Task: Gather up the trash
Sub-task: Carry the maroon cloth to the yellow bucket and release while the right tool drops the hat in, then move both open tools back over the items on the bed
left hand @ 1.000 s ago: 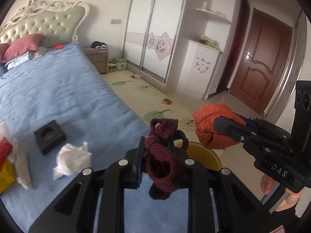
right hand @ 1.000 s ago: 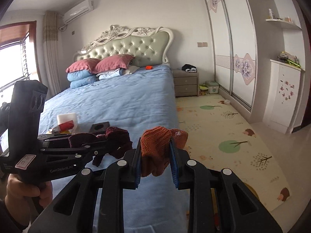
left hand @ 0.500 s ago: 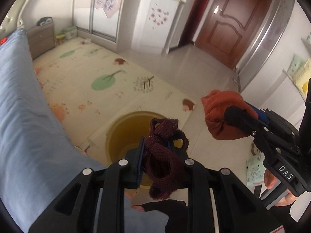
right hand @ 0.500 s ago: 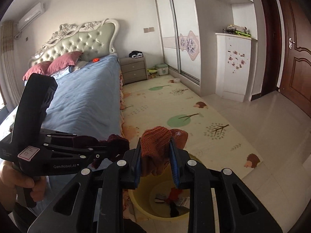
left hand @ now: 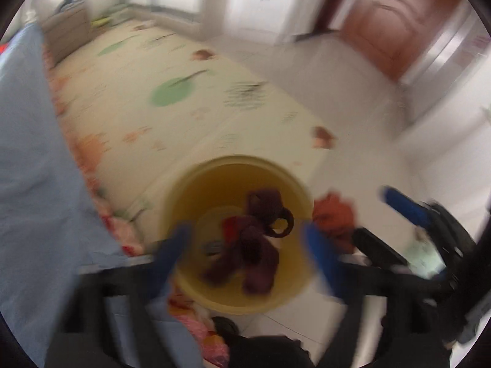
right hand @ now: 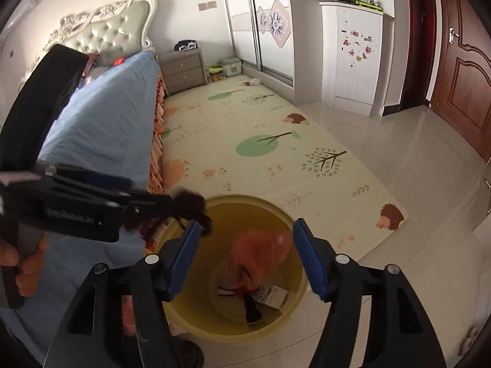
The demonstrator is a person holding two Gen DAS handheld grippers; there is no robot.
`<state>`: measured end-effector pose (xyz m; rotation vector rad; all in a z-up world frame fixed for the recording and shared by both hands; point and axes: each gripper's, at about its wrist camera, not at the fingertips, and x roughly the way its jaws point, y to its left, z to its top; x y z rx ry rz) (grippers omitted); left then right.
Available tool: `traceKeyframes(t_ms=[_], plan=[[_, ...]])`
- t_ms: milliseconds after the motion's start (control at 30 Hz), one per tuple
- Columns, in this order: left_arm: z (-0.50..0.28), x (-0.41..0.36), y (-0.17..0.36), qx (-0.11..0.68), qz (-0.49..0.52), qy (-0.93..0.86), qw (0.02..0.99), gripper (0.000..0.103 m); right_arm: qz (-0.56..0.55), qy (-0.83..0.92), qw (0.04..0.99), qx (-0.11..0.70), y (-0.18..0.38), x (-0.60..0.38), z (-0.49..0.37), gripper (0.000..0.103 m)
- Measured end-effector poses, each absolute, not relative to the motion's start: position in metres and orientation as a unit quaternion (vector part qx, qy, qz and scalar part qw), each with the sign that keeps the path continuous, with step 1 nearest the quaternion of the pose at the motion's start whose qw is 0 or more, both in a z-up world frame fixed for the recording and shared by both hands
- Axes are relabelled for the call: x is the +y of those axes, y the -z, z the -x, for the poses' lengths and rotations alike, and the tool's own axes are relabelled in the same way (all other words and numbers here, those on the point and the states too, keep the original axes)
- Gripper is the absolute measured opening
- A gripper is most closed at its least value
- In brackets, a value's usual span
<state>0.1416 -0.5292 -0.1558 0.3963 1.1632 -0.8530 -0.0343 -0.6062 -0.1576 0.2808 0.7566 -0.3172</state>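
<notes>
While both claws gape, two rags (left hand: 245, 245) fall.

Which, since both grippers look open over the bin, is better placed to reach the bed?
Left, probably: the left gripper hangs beside the blue bed; the right gripper sits over the yellow bin, farther out.

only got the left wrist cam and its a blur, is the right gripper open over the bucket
Observer: Yes. In the right wrist view the right gripper is open, its pads wide apart above the yellow bucket.
Operator: and the orange cloth
Observer: The orange cloth is loose between the pads, touching neither, in the bucket's mouth.
Operator: anything under it
Observer: A white printed wrapper lies on the bucket's bottom.
</notes>
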Motion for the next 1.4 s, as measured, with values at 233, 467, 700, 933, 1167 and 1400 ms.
traceKeyframes(t_ms=[233, 467, 700, 933, 1167, 1400], plan=[[-0.148, -0.529, 0.168, 0.551, -0.186, 0.381, 0.718, 0.092, -0.189, 0.135, 0.893, 0.387, 0.183, -0.623, 0.034, 0.059], [-0.14, -0.531, 0.167, 0.535, -0.194, 0.393, 0.722, 0.092, -0.194, 0.141, 0.896, 0.374, 0.177, -0.622, 0.039, 0.059], [-0.141, -0.524, 0.152, 0.513, -0.17, 0.398, 0.741, 0.092, -0.18, 0.152, 0.897, 0.374, 0.167, -0.614, 0.046, 0.059], [-0.133, -0.506, 0.118, 0.449, -0.133, 0.409, 0.783, 0.092, -0.166, 0.162, 0.91, 0.344, 0.136, -0.6, 0.059, 0.059], [-0.12, -0.459, 0.067, 0.383, -0.074, 0.426, 0.816, 0.092, -0.128, 0.156, 0.939, 0.279, 0.094, -0.557, 0.06, 0.059], [-0.102, -0.374, 0.006, 0.285, -0.047, 0.39, 0.874, 0.097, -0.092, 0.126, 0.966, 0.205, 0.053, -0.501, 0.058, 0.059]])
